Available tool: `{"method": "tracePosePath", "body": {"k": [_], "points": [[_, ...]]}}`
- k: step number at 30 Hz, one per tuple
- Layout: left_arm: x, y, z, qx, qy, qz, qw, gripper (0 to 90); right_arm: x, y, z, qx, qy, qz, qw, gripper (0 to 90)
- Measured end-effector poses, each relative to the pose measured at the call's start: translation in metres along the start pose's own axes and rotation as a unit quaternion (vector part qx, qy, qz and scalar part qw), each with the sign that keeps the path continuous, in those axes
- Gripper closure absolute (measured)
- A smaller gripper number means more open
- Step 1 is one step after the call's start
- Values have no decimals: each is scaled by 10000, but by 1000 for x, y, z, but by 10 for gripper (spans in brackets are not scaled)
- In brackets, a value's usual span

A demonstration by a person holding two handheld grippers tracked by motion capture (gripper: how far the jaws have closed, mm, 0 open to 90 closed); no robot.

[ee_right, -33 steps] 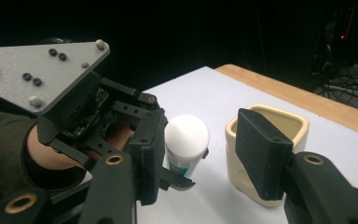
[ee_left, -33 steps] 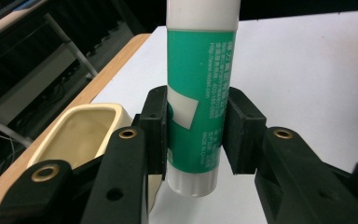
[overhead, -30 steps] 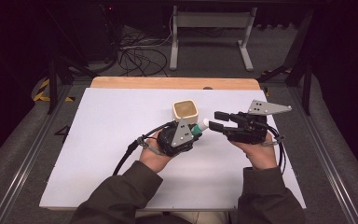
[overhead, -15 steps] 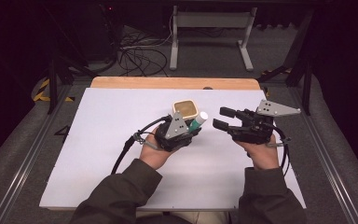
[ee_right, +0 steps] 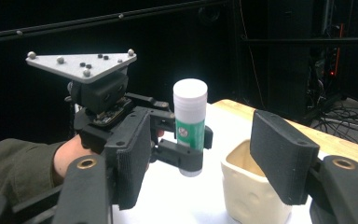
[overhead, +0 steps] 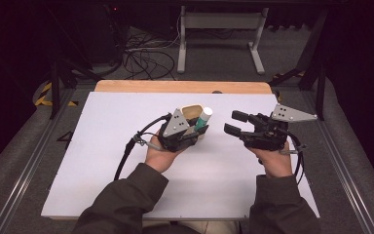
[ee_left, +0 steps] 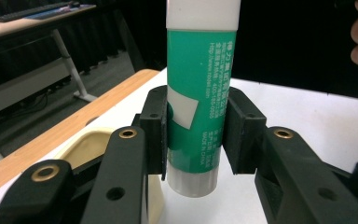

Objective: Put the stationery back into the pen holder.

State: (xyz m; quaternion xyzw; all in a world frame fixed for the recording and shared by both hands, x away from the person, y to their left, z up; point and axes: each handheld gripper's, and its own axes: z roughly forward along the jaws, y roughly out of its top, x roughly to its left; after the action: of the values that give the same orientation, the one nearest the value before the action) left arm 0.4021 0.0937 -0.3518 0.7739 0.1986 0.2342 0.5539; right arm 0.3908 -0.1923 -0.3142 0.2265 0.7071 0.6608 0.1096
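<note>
The left gripper (overhead: 197, 130) clamps the green glue stick (ee_left: 200, 93) upright, held just above the table beside the cream cup (ee_right: 251, 189). The right gripper (overhead: 234, 123) has just been opening, jaws wide with nothing between them. Handover looks done; dropping the stick into the cup remains.

You have bare worktop (overhead: 102, 161) to the left and toward you. Between your left tongs (overhead: 187, 132) and right tongs (overhead: 234, 123) lies an open gap. The cream cup (overhead: 193, 113) just behind the held glue stick (overhead: 203, 119) blocks the way forward
</note>
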Motion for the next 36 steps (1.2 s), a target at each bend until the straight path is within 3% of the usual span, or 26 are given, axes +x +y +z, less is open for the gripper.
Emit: {"method": "tracePosePath", "body": {"k": [20, 30, 36], "points": [[21, -1, 2, -442, 125, -491, 9977, 653, 0, -1, -3, -123, -15, -36, 9999, 291], [32, -6, 8, -541, 128, -784, 9954, 653, 0, 0, -4, -153, -51, -61, 9999, 274], [35, -8, 13, -520, 172, -835, 9950, 652, 0, -1, -5, -157, -58, -61, 9998, 275]]}}
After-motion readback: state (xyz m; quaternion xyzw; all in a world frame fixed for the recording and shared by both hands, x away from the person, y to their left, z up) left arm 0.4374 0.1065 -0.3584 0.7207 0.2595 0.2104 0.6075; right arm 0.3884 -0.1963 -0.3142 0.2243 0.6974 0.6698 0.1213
